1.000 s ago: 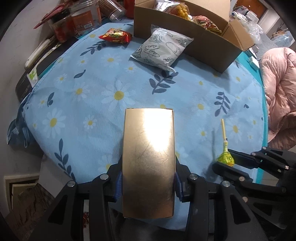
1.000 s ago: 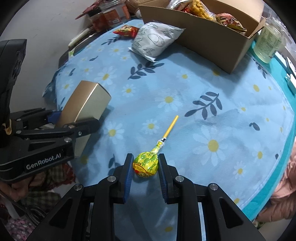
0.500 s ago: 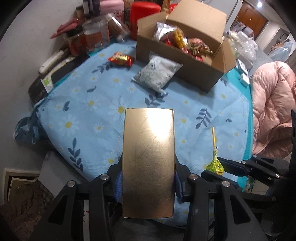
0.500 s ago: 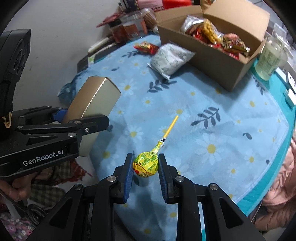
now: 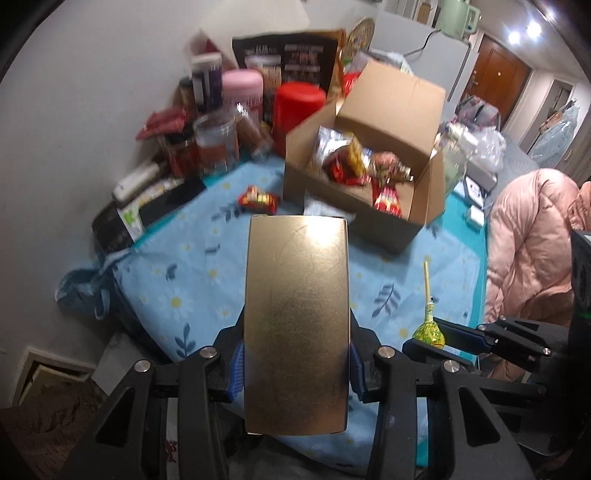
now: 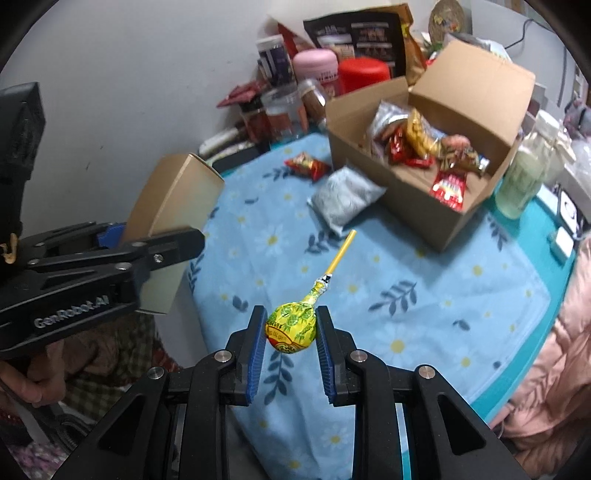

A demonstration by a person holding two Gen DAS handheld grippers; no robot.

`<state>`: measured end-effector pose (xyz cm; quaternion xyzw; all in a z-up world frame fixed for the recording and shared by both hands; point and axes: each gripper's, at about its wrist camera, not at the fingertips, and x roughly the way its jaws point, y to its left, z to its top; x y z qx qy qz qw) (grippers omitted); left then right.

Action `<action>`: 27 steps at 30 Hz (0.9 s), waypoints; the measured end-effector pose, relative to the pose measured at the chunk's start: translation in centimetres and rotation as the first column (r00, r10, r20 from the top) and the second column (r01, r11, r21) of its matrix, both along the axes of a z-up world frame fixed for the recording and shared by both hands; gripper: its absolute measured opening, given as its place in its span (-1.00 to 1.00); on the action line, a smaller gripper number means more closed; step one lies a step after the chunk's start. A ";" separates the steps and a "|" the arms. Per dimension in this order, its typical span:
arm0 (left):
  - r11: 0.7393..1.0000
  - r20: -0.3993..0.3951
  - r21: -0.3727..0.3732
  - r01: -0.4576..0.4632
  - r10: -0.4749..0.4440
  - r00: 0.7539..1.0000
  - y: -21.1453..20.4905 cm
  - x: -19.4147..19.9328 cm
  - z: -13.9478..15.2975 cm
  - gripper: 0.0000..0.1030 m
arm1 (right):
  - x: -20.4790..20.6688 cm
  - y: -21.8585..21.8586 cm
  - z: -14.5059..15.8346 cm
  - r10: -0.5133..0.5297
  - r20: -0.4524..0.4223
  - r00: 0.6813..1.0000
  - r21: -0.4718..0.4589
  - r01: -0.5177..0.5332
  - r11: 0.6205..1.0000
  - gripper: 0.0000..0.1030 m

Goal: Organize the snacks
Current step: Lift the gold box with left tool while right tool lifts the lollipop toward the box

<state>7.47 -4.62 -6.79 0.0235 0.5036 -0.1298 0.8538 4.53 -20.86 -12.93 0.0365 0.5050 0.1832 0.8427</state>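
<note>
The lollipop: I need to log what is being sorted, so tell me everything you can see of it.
The lollipop has a round head in a crinkly yellow wrapper with green print and a red-edged label, twisted shut at the neck, on a thin yellow stick. The right gripper clamps its head between blue pads, stick pointing away, above the flowered tablecloth.

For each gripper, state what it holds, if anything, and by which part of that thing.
The left gripper clamps the gold box across its long side faces, near its lower end. The right gripper pinches the lollipop by its wrapped head, stick pointing away.

You see a plain grey wall (image 5: 92, 92) behind the surface's far edge, brown door (image 5: 496, 79) and ceiling lights (image 5: 522, 31) far right.
</note>
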 end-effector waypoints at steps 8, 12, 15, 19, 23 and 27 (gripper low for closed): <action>0.999 0.054 -0.018 0.036 -0.035 0.998 -1.2 1.9 3.2 -0.16 | 2.0 -1.2 3.0 -0.006 0.053 0.999 -0.003 0.006 1.000 -0.49; 0.998 0.073 -0.025 0.064 -0.062 0.995 -2.0 3.6 4.3 -0.16 | 3.5 -1.8 4.4 -0.017 0.082 0.996 -0.006 0.017 1.000 -0.49; 0.995 0.075 -0.036 0.089 -0.086 0.993 -2.7 5.2 4.8 -0.16 | 4.8 -2.4 5.4 -0.029 0.101 0.994 -0.009 0.031 0.999 -0.49; 0.991 0.072 -0.048 0.125 -0.122 0.990 -3.8 7.7 5.2 -0.16 | 6.9 -3.2 6.3 -0.049 0.115 0.992 -0.010 0.051 0.999 -0.49; 0.987 0.088 -0.047 0.156 -0.152 0.985 -4.8 10.0 5.8 -0.16 | 9.2 -3.8 6.7 -0.071 0.123 0.990 -0.011 0.073 0.997 -0.49; 0.981 0.100 -0.049 0.187 -0.181 0.978 -5.8 12.6 6.2 -0.16 | 11.6 -4.6 7.2 -0.098 0.133 0.986 -0.009 0.100 0.995 -0.50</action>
